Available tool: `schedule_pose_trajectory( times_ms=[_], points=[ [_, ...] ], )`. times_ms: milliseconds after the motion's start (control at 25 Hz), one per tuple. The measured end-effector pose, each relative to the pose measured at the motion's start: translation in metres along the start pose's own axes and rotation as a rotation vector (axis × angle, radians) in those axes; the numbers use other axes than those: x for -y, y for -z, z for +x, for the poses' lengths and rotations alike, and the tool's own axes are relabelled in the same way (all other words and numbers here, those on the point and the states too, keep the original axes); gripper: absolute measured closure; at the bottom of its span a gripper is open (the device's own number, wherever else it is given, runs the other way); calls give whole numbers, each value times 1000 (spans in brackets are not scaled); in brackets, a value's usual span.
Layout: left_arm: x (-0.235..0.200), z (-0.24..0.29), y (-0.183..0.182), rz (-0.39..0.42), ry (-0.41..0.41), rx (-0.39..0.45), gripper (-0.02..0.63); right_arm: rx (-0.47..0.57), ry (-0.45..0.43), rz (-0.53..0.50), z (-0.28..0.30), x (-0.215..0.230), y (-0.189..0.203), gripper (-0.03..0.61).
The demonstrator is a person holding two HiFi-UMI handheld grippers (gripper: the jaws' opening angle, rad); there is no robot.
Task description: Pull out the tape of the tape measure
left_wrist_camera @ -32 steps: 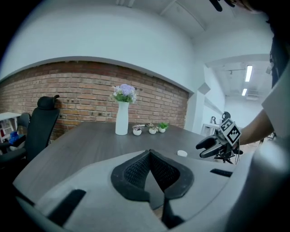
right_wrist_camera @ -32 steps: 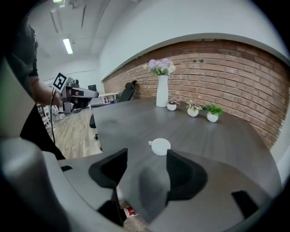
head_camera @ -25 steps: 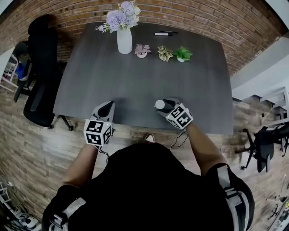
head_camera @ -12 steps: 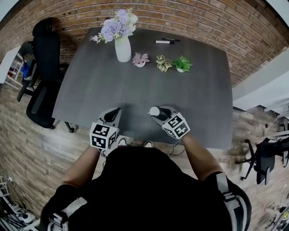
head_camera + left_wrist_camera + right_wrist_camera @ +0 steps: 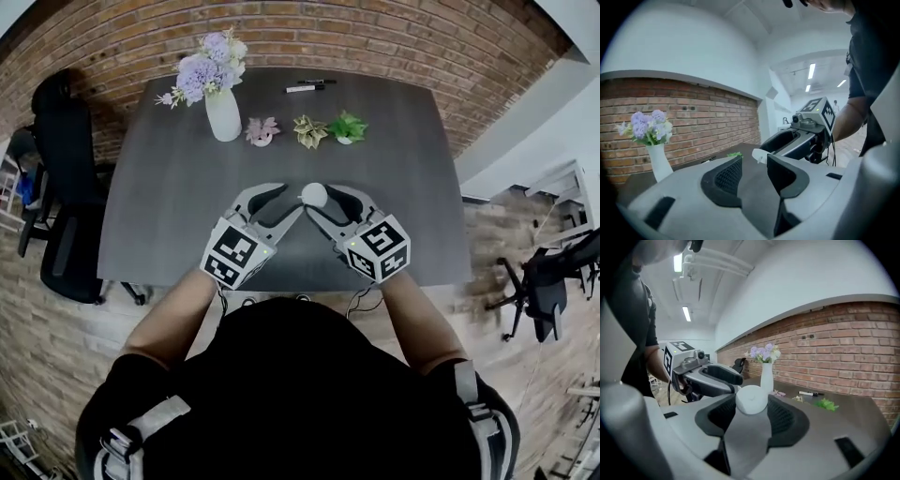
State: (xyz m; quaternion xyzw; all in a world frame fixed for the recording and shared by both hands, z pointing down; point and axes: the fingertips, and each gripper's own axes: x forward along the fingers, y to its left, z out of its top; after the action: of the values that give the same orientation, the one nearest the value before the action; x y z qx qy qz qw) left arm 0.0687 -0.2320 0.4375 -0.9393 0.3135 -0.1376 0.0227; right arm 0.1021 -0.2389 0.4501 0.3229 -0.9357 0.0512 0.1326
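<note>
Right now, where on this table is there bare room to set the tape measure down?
Bare: the wide left stretch between the vase and the near edge, and the right side past the green plant. Crowded: the back row of small plants and markers, and the near middle around the tape measure.

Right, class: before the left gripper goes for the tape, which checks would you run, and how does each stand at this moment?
1. Tape measure held firm: ok. The right gripper has its jaws pressed on the round white case.
2. Left gripper ready to take hold: ok. Its jaws are opening with nothing between them.
3. Tape end inside the left jaws: not ok. The case's white edge lies just beyond their tips.
4. Which way the tape end faces: cannot tell.
5. Room to pull: ok. The vase stands far back on the table.
</note>
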Motion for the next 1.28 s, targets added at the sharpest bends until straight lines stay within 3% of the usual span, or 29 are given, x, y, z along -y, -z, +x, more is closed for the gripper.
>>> schedule_pose_trajectory(
  times_ms=[160, 360, 560, 680, 1000, 1120, 1280],
  points=[
    [6, 0, -7, 17, 98, 33, 500, 25, 17, -16, -6, -6, -12, 369],
    [19, -12, -17, 44, 227, 83, 567, 52, -23, -52, -12, -17, -22, 370],
    [12, -16, -21, 49, 229, 105, 600, 74, 11, -54, -10, -17, -28, 370],
    [-23, -22, -15, -51, 118, 133, 601, 85, 134, 2, -15, 12, -26, 370],
    [-184, -116, 62, -350, -455, 122, 600, 184, 549, 217, -110, 132, -10, 370],
    [-201, -138, 70, -384, -534, 127, 600, 181, 565, 218, -114, 140, -9, 370],
    [-192, -127, 74, -378, -518, 112, 600, 142, 505, 229, -85, 127, 5, 370]
  ],
)
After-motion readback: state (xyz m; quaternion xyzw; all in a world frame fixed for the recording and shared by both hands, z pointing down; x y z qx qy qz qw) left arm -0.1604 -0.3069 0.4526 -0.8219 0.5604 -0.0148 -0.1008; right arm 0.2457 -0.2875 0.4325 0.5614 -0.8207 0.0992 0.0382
